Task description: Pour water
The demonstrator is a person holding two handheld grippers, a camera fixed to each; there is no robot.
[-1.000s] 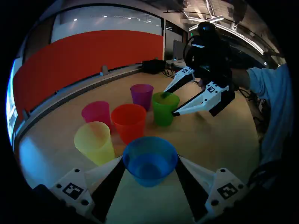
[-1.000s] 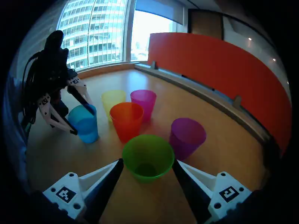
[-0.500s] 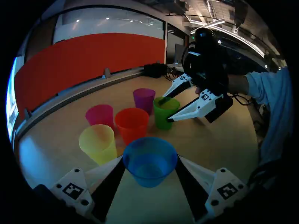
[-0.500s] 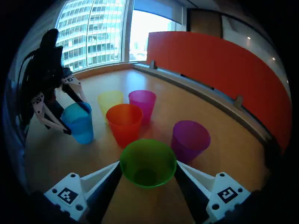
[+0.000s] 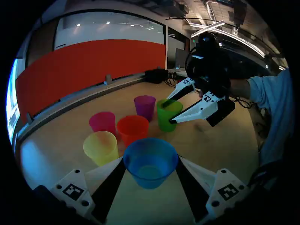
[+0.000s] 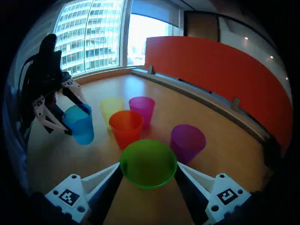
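My left gripper (image 5: 150, 167) is shut on a blue cup (image 5: 150, 161) holding a little water, lifted off the wooden table (image 5: 210, 146). In the right gripper view that blue cup (image 6: 79, 123) hangs at the left between the left gripper's fingers (image 6: 71, 98). My right gripper (image 6: 148, 168) is shut on a green cup (image 6: 148, 163), also raised above the table (image 6: 228, 150). The left gripper view has the green cup (image 5: 168, 114) held by the right gripper (image 5: 170, 111) at centre right, with a sleeved arm (image 5: 262, 86) behind it.
Orange (image 5: 132, 129), yellow (image 5: 101, 147), pink (image 5: 102, 122) and purple (image 5: 144, 107) cups stand grouped on the table between the two held cups. A low rail and an orange wall (image 5: 86, 63) run along the table's far side. Windows (image 6: 90, 37) lie beyond.
Both held cups have risen off the table. The standing cups sit lower and farther in both views.
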